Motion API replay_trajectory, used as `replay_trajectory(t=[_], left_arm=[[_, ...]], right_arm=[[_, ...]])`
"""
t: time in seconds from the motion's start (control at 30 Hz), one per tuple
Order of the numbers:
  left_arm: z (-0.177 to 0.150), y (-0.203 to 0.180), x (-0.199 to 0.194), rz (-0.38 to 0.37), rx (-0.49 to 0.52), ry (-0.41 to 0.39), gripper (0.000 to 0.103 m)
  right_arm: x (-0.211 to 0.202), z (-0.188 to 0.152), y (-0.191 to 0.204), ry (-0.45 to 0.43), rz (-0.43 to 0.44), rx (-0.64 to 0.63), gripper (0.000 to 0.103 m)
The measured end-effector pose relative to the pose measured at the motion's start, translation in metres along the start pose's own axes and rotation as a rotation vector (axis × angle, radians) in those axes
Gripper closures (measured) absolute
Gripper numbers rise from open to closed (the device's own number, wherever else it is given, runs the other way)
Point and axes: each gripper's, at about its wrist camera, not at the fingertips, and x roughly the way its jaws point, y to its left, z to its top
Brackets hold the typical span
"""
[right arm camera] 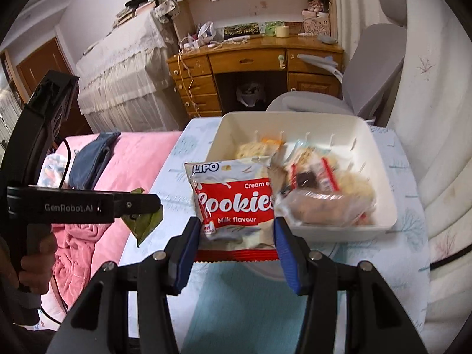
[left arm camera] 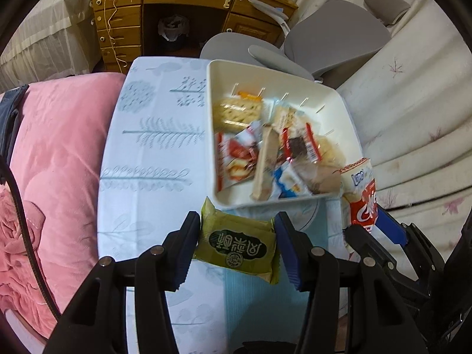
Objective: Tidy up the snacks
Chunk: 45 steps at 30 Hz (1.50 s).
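Note:
My left gripper (left arm camera: 237,237) is shut on a green pastry packet (left arm camera: 237,243), held above the pale blue tablecloth (left arm camera: 153,153) just short of the white bin (left arm camera: 227,67). My right gripper (right arm camera: 236,236) is shut on a red and white cookies packet (right arm camera: 233,203), raised at the near left corner of the white bin (right arm camera: 380,159). The bin holds several wrapped snacks (left arm camera: 265,153). In the left wrist view the right gripper (left arm camera: 371,224) shows at lower right with the cookies packet (left arm camera: 361,194). In the right wrist view the left gripper (right arm camera: 141,209) shows at left with the green packet (right arm camera: 144,224).
A pink quilt (left arm camera: 53,153) lies left of the table. A grey chair (left arm camera: 333,41) and a wooden desk (left arm camera: 188,6) stand behind the bin. White patterned bedding (left arm camera: 413,118) runs along the right. A hand (right arm camera: 35,262) grips the left tool's handle.

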Motion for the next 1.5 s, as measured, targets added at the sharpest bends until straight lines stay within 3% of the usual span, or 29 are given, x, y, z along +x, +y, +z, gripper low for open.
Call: replay_trajectory(t=[0.27, 0.67, 0.73, 0.8, 0.87, 0.93, 1.03, 1.33, 1.5], left_arm=[[0.034, -0.045, 0.018, 0.067, -0.014, -0.023, 0.052], [0.073, -0.073, 0.038, 0.090, -0.075, -0.082, 0.051], [0.073, -0.075, 0.036, 0.100, -0.074, -0.091, 0.047], [0.072, -0.074, 0.031, 0.093, -0.075, -0.113, 0.027], [0.071, -0.072, 0.027, 0.092, -0.082, -0.127, 0.023], [0.068, -0.068, 0.024, 0.092, -0.087, -0.129, 0.023], [0.057, -0.060, 0.020, 0.105, -0.097, -0.121, 0.023], [-0.016, -0.026, 0.002, 0.062, -0.102, -0.073, 0.023], [-0.066, -0.006, -0.015, 0.104, -0.124, -0.032, 0.023]], right_arm=[[-0.004, 0.029, -0.058, -0.084, 0.050, -0.004, 0.052], [0.020, 0.053, -0.111, -0.064, 0.077, 0.004, 0.050], [0.021, 0.053, -0.114, -0.063, 0.086, 0.014, 0.049], [0.022, 0.053, -0.116, -0.054, 0.090, 0.030, 0.046], [0.022, 0.051, -0.118, -0.036, 0.097, 0.062, 0.040], [0.021, 0.047, -0.118, -0.028, 0.088, 0.083, 0.029], [0.016, 0.038, -0.114, -0.020, 0.066, 0.108, 0.022], [-0.010, -0.017, -0.091, 0.048, 0.006, 0.225, 0.018], [-0.028, -0.060, -0.075, 0.132, -0.015, 0.297, 0.017]])
